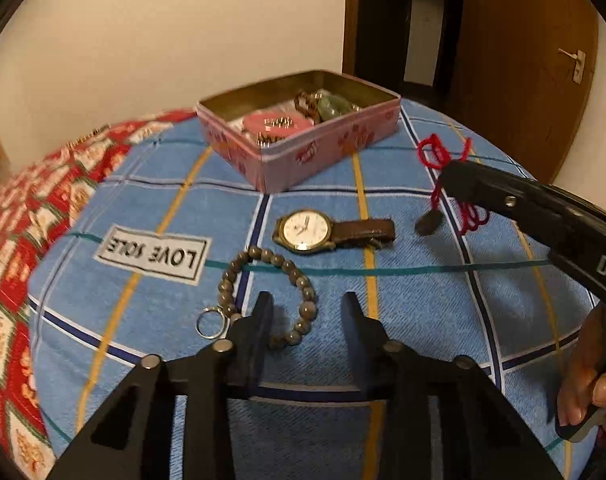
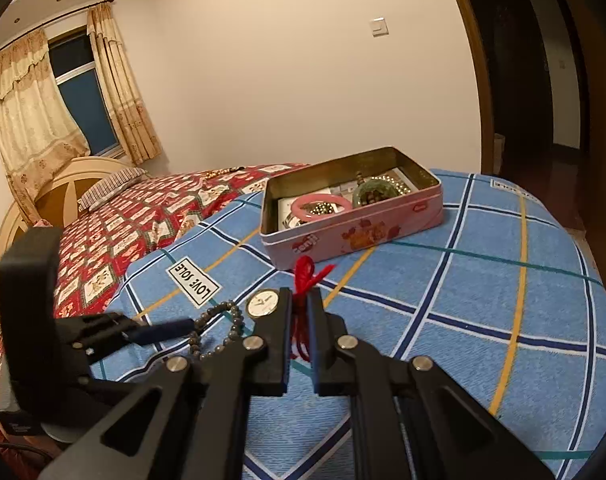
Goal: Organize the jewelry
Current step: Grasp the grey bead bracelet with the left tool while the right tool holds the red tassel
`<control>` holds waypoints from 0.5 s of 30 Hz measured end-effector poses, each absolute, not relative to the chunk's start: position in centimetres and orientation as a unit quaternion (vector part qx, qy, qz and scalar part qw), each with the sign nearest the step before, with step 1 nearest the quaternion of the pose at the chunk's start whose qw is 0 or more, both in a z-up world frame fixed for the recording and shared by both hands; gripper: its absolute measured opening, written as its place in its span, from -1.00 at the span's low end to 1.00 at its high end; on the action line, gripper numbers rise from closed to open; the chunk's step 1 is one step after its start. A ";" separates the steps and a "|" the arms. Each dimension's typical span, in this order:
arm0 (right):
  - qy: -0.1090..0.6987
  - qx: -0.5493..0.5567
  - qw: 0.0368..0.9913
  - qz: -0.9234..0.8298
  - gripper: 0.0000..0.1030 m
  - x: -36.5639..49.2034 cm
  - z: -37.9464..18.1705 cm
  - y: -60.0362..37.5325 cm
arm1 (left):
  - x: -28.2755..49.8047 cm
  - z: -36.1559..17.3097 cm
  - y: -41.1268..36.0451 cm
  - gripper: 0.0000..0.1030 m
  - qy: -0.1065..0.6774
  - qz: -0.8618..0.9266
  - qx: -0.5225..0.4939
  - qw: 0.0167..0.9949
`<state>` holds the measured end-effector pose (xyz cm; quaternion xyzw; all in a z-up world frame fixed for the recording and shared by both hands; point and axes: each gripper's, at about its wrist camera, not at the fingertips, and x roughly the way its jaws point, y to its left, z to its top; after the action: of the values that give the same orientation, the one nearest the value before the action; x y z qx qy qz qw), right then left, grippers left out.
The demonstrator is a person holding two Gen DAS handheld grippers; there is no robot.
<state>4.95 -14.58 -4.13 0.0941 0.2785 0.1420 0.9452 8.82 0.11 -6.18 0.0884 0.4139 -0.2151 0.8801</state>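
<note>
Home bedroom; bed (image 2: 151, 208) w/ headboard (image 2: 59, 188), pillow (image 2: 111, 188); curtained window (image 2: 83, 92), door (image 1: 523, 60).

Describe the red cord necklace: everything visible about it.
The red cord necklace is thin twisted red string, looped and bunched. The right hand-held gripper is shut on it, a tuft sticking out past the fingertips. In the left wrist view its strands hang down to a dark pendant at the blue checked blanket.

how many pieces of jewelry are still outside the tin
4: wristwatch and bead bracelet on the blue cloth, small ring beside the beads, red cord clamped in the right gripper.
</note>
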 end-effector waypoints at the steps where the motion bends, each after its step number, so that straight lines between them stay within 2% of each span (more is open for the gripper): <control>1: 0.279 0.094 0.945 0.142 -0.80 5.0 -4.2 -14.6 | 9.1 -6.5 0.2 -0.33 0.423 -0.214 0.085 0.876; 7: 0.284 0.096 0.943 0.143 -0.80 5.1 -4.3 -14.7 | 9.2 -6.7 -0.1 -0.33 0.433 -0.224 0.088 0.869; 8: 0.285 0.097 0.943 0.143 -0.80 5.2 -4.4 -14.7 | 9.2 -6.7 -0.1 -0.43 0.433 -0.226 0.087 0.869; 9: 0.285 0.098 0.943 0.143 -0.80 5.2 -4.4 -14.8 | 9.2 -6.7 0.0 -0.79 0.433 -0.227 0.086 0.868; 10: 0.285 0.098 0.943 0.143 -0.80 5.2 -4.4 -14.8 | 9.3 -6.7 0.2 -0.84 0.434 -0.231 0.080 0.867; 15: 0.284 0.102 0.943 0.140 -0.80 5.1 -4.3 -14.9 | 8.9 -6.0 0.9 -0.84 0.411 -0.236 0.061 0.878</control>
<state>5.12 -14.94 -4.34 0.1020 0.2837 0.1403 0.9431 8.90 0.86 -5.95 0.0615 0.4111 -0.2363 0.8783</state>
